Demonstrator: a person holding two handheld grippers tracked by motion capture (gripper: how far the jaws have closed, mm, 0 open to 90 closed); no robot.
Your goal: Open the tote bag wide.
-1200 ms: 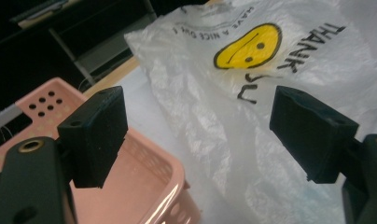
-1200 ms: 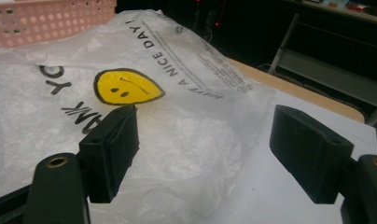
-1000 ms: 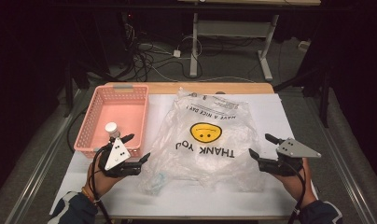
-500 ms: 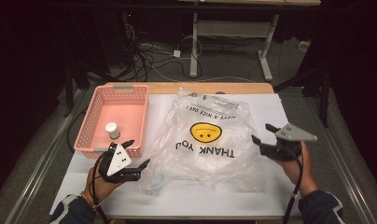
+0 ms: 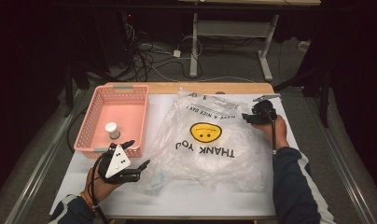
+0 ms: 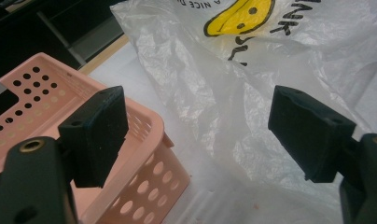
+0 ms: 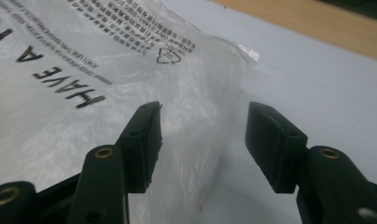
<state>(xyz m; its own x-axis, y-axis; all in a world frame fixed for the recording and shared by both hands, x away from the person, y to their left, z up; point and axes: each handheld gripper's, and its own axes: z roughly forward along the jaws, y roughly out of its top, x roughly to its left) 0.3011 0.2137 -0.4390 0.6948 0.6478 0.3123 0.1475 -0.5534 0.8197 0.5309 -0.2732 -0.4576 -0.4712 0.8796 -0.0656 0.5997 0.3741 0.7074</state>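
The plastic bag (image 5: 210, 140) is spread across the middle of the table (image 5: 214, 198). Its far right edge is straddled by the right gripper (image 5: 248, 117), whose jaws have just been closing without yet pinching. The left gripper (image 5: 139, 156) is held wide open near the front left corner, beside the pink basket (image 5: 91, 126).

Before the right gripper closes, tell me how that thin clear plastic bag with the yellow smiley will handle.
The thin clear plastic bag lies crumpled and flat, so it is likely floppy and light. Its glossy film may slip between the right gripper's pads. Pinched at one edge, it would probably drape and drag.
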